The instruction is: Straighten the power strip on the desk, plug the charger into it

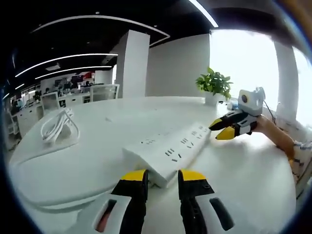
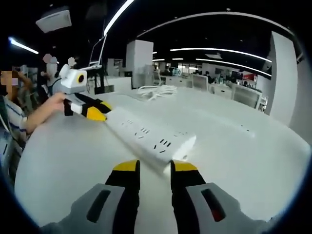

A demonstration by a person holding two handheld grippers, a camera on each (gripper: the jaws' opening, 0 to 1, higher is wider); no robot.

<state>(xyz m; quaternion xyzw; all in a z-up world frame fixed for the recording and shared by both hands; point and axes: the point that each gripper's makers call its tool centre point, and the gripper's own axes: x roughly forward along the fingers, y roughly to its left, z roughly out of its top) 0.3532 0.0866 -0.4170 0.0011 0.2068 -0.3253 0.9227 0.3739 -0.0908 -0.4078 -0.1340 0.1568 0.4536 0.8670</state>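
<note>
White, glossy worktop (image 1: 97,146) in an open office with dark ceilings and strip lights carries a long white power strip (image 1: 168,148) lying flat near its middle. Seen from the left gripper view, the strip runs away diagonally; its near end sits just ahead of the left tongs (image 1: 162,176), whose yellow-tipped jaws stand slightly apart with nothing between them, not visibly touching the strip. At the strip's far end the right tongs (image 1: 223,127) come in from the right, held by a person's hand, tips close together at or just beside that end; whether they touch it cannot be told. A coiled white cable (image 1: 58,127) lies well apart to the left, and a potted green plant (image 1: 213,84) stands beyond, by a bright window.

From the right gripper view, the strip (image 2: 148,136) shows from its opposite end, which lies just ahead of the right tongs (image 2: 155,166), jaws slightly apart and empty. The left tongs (image 2: 100,112) sit at the strip's far end, and the coiled cable (image 2: 157,91) lies beyond it
</note>
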